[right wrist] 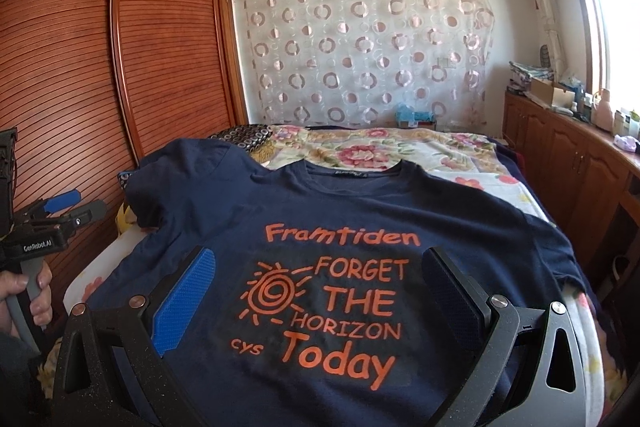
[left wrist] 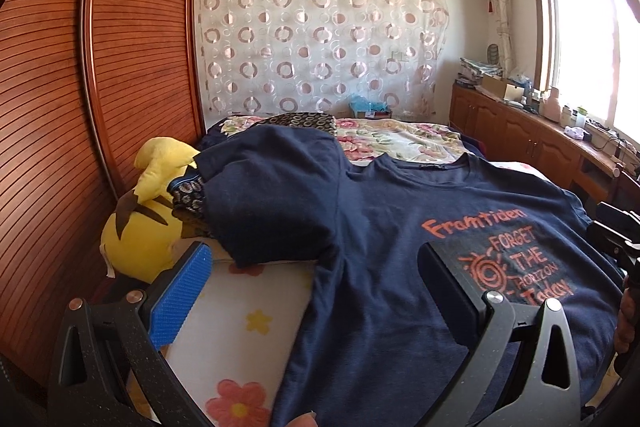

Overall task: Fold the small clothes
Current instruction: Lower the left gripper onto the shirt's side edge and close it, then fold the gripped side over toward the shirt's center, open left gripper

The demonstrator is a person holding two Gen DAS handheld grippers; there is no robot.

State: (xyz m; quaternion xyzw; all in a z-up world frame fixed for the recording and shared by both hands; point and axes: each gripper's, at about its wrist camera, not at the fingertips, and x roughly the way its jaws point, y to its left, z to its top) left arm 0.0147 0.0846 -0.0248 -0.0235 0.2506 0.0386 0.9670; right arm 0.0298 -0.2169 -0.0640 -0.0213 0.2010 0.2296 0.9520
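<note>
A navy T-shirt [left wrist: 384, 239] with orange print lies spread face up on the bed, collar at the far end; it also shows in the right wrist view [right wrist: 336, 211]. Its left sleeve [left wrist: 264, 195] lies over a pile beside a plush toy. My left gripper [left wrist: 316, 263] is open and empty, hovering over the shirt's left side near the armpit. My right gripper [right wrist: 320, 267] is open and empty above the printed chest. The left gripper also shows at the left edge of the right wrist view [right wrist: 76, 205].
A yellow plush toy [left wrist: 148, 219] lies at the bed's left edge against a wooden wardrobe [left wrist: 100, 87]. A floral bedsheet [right wrist: 400, 151] covers the bed beyond the shirt. Patterned dark cloth [left wrist: 188, 195] sits under the sleeve. Cluttered wooden cabinets [right wrist: 568, 155] run along the right wall.
</note>
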